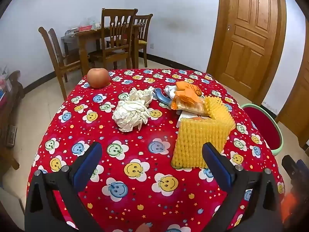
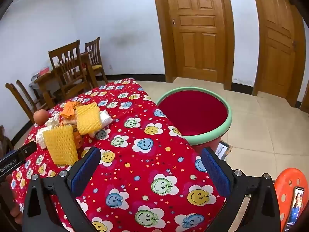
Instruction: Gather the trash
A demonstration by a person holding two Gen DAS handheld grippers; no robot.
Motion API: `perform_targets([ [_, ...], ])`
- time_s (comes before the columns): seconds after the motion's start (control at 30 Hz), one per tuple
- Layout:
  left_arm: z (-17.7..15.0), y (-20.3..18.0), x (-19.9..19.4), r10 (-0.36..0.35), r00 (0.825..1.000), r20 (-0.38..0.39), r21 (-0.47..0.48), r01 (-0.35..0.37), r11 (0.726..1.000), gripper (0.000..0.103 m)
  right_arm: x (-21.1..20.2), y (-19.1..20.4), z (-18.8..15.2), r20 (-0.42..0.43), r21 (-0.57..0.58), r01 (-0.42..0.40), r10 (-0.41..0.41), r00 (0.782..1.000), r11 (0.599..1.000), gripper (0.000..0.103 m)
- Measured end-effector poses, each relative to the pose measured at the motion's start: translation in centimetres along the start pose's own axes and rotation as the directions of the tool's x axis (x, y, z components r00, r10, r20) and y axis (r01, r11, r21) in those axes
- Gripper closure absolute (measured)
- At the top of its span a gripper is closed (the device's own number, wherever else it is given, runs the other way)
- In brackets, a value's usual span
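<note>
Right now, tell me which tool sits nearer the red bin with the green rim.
Right. The right tool hovers over the table corner beside the bin; the left tool hangs farther along the table, the bin off to its right.

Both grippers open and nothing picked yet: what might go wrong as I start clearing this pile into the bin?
1. The apple sits near the table's far edge beside the crumpled paper; a careless sweep may roll it off.
2. The yellow foam nets lie on wrappers, so a grab may drag several.
3. The red bin stands off the table edge; early drops may miss.
</note>
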State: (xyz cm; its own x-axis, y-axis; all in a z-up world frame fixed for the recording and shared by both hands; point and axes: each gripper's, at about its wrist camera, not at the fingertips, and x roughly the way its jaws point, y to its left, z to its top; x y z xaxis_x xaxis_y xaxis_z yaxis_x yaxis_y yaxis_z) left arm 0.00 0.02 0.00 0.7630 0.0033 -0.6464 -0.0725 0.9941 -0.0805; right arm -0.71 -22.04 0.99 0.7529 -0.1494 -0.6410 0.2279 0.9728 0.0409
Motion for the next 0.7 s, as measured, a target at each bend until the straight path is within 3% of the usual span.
perform_targets([
  [0.7, 0.0, 0.0, 0.1, 0.009, 1.0, -0.015, 0.003, -0.009, 1.0, 0.001, 0.3, -0.5, -0.1, -0.018, 0.014, 0.014, -0.014, 1.0, 1.0, 0.0],
])
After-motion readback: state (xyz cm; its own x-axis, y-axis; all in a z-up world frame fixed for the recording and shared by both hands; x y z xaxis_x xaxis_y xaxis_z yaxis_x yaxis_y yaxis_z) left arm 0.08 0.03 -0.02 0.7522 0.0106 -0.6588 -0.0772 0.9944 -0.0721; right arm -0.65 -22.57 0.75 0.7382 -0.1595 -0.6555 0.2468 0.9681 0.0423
